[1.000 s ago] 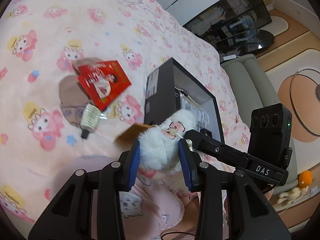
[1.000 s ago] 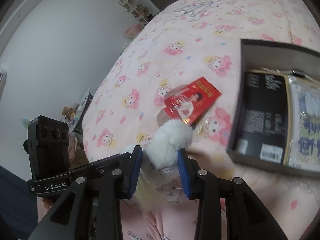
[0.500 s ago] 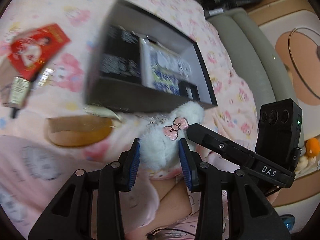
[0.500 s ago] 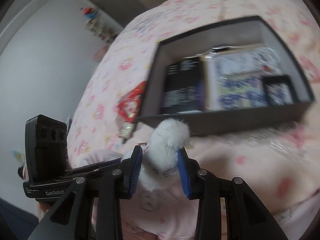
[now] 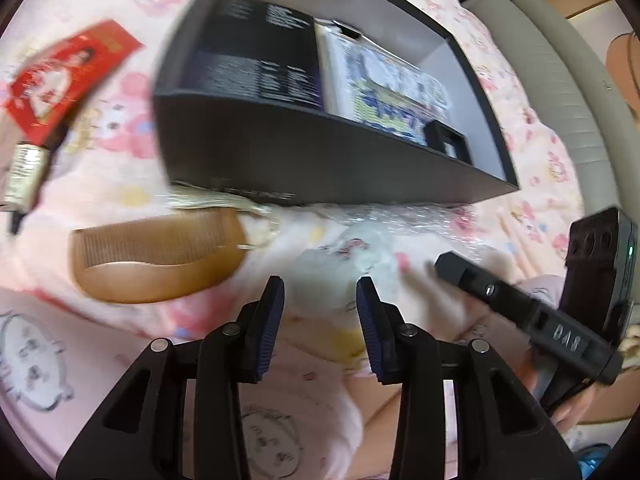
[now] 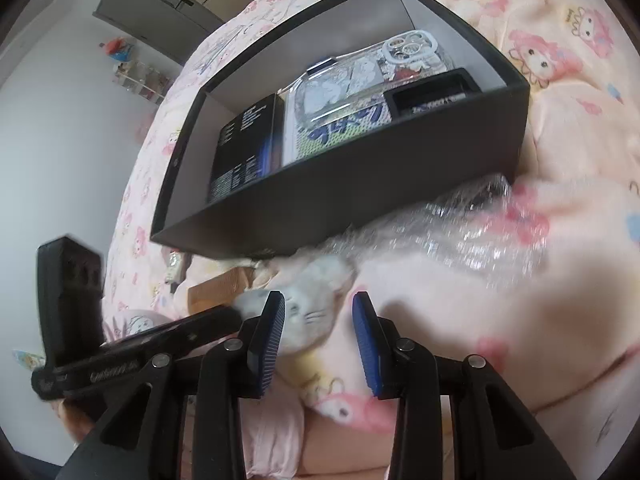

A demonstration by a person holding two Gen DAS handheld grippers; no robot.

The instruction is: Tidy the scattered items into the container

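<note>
Both grippers, left [image 5: 320, 308] and right [image 6: 318, 326], half-open, seem to pinch the white plush toy [image 6: 308, 304] by the box's [image 6: 360, 172] near wall; I'd lift clear of the rim before releasing.

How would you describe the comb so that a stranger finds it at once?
Find the black box on the pink bedspread. The comb lies just in front of its near left corner. It alone is brown wood with fine teeth.
</note>
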